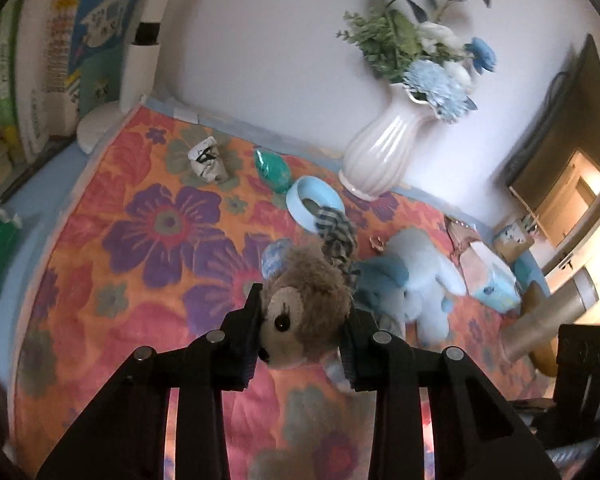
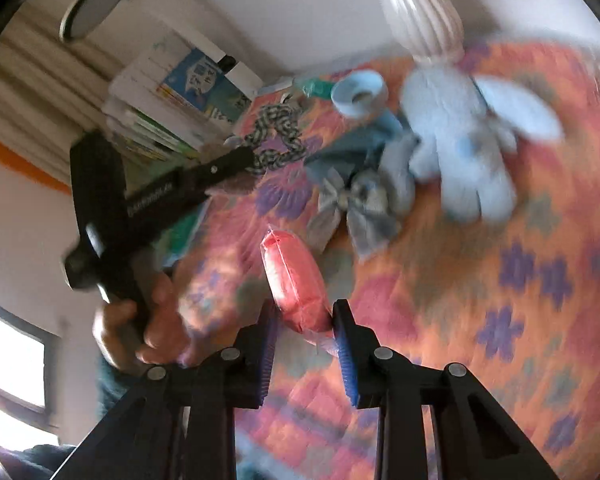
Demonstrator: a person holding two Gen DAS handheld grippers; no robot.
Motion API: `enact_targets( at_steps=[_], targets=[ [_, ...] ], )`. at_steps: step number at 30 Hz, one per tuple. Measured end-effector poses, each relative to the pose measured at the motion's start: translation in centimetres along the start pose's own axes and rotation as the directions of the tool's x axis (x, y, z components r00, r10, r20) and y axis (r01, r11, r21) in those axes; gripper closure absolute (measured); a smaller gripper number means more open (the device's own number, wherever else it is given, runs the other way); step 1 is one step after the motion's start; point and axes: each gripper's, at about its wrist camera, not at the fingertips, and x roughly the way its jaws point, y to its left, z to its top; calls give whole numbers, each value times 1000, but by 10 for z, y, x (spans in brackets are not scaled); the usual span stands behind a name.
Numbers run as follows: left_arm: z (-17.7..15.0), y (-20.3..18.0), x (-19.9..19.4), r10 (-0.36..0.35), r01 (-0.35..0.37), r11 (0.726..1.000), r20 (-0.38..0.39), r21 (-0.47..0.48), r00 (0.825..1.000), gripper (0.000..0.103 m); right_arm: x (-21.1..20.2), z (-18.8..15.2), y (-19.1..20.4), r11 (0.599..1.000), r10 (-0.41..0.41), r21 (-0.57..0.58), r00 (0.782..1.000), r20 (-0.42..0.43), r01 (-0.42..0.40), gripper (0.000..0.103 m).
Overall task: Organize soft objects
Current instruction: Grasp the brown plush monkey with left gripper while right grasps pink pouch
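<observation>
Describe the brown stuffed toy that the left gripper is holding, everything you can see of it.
The brown stuffed toy is a shaggy plush animal with a paler felt face, one glossy black eye with stitched lashes, and a dark nose. The left gripper is shut on its head, one finger on each side, lifting it above the floral cloth. A checked fabric piece trails behind it. Its body is hidden.

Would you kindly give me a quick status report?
Left gripper shut on brown plush toy. Right gripper shut on pink pouch. Blue plush rabbit and cloth bow ahead on floral cover.
</observation>
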Motion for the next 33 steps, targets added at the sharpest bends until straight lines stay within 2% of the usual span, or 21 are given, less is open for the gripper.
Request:
enact_targets(
  at_steps=[1, 3, 5, 8, 9, 10, 11, 12, 14, 18, 19, 20, 21, 23, 25, 26, 33],
  targets=[
    [-4, 0, -1, 15, -15, 1000, 6, 8, 1000, 73, -4, -6, -1, 999, -33, 9, 999, 9, 33, 76],
    [-14, 3, 0, 9, -9, 1000, 7, 6, 1000, 73, -11, -18, -8, 987, -157, 17, 987, 22, 157, 75],
    [-22, 10, 3, -19, 19, 1000, 8, -10, 1000, 73, -14, -24, -17, 978, -206, 44, 978, 16, 205, 74],
    [-25, 11, 7, -29, 29, 1000, 21, 0, 999, 73, -22, -30, -23, 935, -354, 18, 934, 51, 354, 67],
    [-26, 11, 4, -45, 45, 999, 35, 4, 998, 73, -25, -29, -21, 926, -377, -5, 924, 64, 378, 58],
    [-26, 11, 1, -53, 53, 999, 46, 8, 998, 73, -25, -30, -15, 919, -388, -45, 918, 77, 392, 44],
    [-27, 11, 0, -61, 61, 998, 52, 12, 997, 73, -26, -29, -13, 920, -382, -65, 921, 80, 387, 40],
    [-27, 11, 0, -66, 65, 998, 50, 13, 997, 73, -23, -29, -6, 921, -367, -104, 926, 87, 375, 40],
    [-28, 12, 1, -64, 64, 998, 48, 10, 997, 73, -15, -28, 2, 910, -375, -156, 923, 90, 385, 40],
    [-28, 13, -3, -84, 84, 996, 66, -2, 994, 73, 19, -24, 17, 819, -495, -268, 861, 117, 507, 40],
    [-29, 13, -3, -87, 88, 996, 67, -4, 994, 73, 26, -25, 21, 791, -518, -295, 843, 143, 536, 48],
    [-29, 13, -4, -96, 96, 995, 64, -2, 993, 73, 29, -28, 23, 776, -526, -311, 835, 159, 548, 56],
    [-30, 12, -5, -102, 102, 995, 62, 0, 993, 73, 31, -30, 23, 774, -527, -319, 836, 154, 547, 63],
    [-32, 7, -9, -112, 111, 994, 57, 12, 992, 73, 30, -34, 27, 767, -528, -329, 833, 165, 551, 64],
    [-36, 1, -13, -119, 119, 993, 52, 21, 991, 73, 16, -41, 32, 784, -493, -332, 851, 181, 525, 64],
    [-39, -5, -16, -130, 129, 991, 47, 29, 990, 73, 8, -43, 34, 788, -486, -326, 853, 192, 522, 64],
    [-51, -59, -29, -195, 191, 974, 24, 119, 981, 73, -43, -46, 31, 805, -492, -243, 838, 237, 541, 64]
  ],
)
